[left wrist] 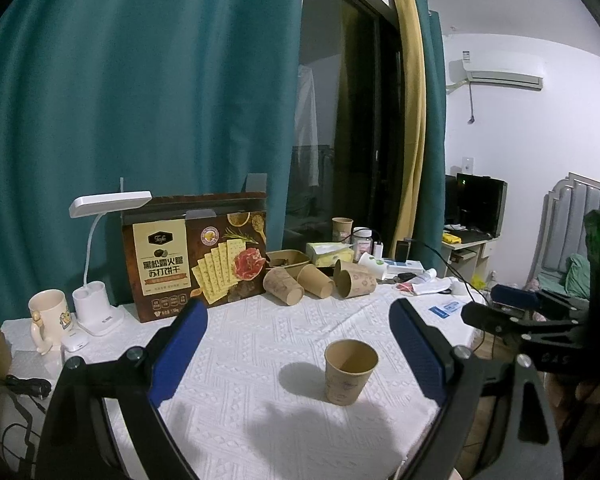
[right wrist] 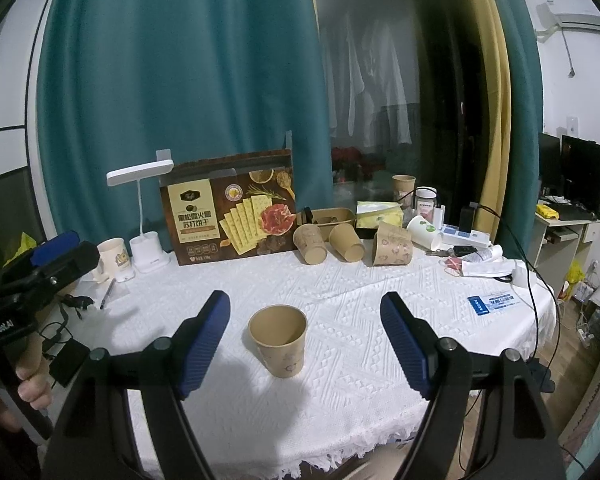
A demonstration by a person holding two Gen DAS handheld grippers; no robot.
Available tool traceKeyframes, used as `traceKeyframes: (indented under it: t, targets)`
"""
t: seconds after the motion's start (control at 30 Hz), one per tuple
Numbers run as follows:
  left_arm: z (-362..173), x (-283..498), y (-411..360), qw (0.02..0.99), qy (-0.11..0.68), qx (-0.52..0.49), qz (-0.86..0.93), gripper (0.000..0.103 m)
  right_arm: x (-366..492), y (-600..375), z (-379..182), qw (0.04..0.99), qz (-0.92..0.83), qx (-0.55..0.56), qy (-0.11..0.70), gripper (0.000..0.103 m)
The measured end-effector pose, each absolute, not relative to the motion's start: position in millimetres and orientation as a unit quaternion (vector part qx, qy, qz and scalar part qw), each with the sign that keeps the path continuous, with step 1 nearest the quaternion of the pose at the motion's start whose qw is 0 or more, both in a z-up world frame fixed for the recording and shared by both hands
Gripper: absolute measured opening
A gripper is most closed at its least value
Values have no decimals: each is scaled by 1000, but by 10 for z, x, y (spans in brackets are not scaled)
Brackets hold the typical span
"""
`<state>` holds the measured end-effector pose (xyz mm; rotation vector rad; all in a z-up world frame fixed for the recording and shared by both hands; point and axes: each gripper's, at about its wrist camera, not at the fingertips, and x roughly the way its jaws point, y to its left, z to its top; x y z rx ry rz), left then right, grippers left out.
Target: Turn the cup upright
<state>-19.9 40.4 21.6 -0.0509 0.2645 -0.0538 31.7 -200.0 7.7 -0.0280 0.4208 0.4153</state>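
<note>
A brown paper cup [left wrist: 350, 372] [right wrist: 279, 340] stands upright, mouth up, on the white tablecloth [left wrist: 260, 360] [right wrist: 340, 320]. My left gripper [left wrist: 298, 316] hangs over the cloth with its blue pads wide apart and nothing between them; the cup sits ahead of it, nearer the right finger. My right gripper [right wrist: 306, 310] is open too, and the cup stands just beyond its tips, nearer the left finger, untouched. Each gripper also shows at the edge of the other's view: the right gripper [left wrist: 516, 300] and the left gripper [right wrist: 56, 246], held by a hand.
Several paper cups [left wrist: 316, 280] [right wrist: 352, 242] lie on their sides at the back of the table, in front of a cracker box [left wrist: 198, 260] [right wrist: 228, 212]. A desk lamp [left wrist: 100, 256], a mug [left wrist: 50, 312], tissues and bottles line the far edge. Cables hang off the left side.
</note>
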Motion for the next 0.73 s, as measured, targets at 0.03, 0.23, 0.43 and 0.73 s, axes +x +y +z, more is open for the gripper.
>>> traceKeyframes:
  t: [0.03,0.23,0.43,0.73]
  targets:
    - [214,-196,404,991,132,-26,-26,92,317,-1996,78,957,204,-14,208,76]
    - [213,-206,383,990,133,-26,-27,92,297,-2014,36,956,204,-14,210,76]
    - [216,-213,358,990,133,-25,-27,92,306,-2006,31,956,204,-14,209,76]
    - [205,-228,285,990,136,-22,-30,92,328,-2002,-6,956,203,-13,213,76]
